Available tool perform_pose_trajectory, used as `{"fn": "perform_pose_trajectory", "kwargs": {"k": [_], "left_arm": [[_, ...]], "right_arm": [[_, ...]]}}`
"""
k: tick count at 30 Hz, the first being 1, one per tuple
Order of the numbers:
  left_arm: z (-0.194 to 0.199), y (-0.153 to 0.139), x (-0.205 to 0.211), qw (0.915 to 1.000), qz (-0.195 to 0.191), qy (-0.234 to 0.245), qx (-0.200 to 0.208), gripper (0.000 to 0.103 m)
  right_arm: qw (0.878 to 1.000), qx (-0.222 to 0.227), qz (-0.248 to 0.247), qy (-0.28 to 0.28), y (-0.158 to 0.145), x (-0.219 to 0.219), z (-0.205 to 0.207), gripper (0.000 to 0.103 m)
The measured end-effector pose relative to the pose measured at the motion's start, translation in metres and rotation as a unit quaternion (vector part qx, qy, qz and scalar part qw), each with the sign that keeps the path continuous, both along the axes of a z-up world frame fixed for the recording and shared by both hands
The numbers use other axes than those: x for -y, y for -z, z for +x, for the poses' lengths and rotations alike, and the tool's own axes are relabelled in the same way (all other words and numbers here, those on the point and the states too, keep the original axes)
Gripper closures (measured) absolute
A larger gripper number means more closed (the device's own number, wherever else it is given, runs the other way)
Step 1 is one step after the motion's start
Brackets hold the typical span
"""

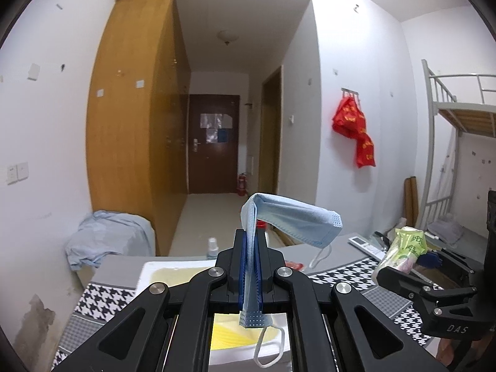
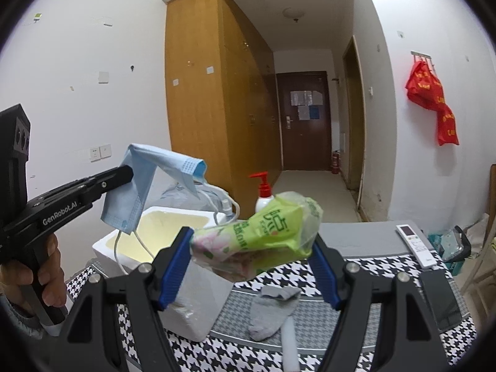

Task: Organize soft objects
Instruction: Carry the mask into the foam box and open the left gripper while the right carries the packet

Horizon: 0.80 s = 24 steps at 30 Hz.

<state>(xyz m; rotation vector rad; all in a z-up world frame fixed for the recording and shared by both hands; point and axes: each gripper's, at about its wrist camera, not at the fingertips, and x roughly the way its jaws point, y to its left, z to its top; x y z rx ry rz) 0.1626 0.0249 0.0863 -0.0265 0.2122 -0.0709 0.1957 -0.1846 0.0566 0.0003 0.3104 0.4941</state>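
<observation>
I see the mask (image 2: 145, 186) clamped in my left gripper (image 2: 128, 170), up over the foam box (image 2: 130, 248) on the table (image 2: 356, 235). My right gripper (image 2: 251, 248) holds the tissue pack (image 2: 263, 232) right of it, above the sock (image 2: 272, 310). The pump bottle (image 2: 263, 192) stands behind the pack, and the remote (image 2: 415, 241) lies on the table's right edge (phone (image 2: 440, 297) just before it).

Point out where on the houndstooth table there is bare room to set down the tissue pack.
Free: the grey panel between the red-pump bottle and the white remote, and the checked cloth just before it. Crowded: the left side, filled by the white foam box, and the near middle, where the grey sock lies.
</observation>
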Motion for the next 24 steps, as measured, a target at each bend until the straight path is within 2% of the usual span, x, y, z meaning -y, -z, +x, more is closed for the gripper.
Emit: {"fn": "perform_pose_trajectory", "kwargs": {"k": [10, 24], "left_arm": [[-0.001, 0.005, -0.019, 0.9994, 0.002, -0.032, -0.010, 0.098], [0.020, 0.022, -0.042, 0.9962, 0.000, -0.064, -0.059, 0.098]], "right_arm": [[0.999, 0.000, 0.002, -0.042, 0.001, -0.020, 0.003, 0.027], [0.997, -0.009, -0.001, -0.075, 0.004, -0.041, 0.006, 0.027]]}}
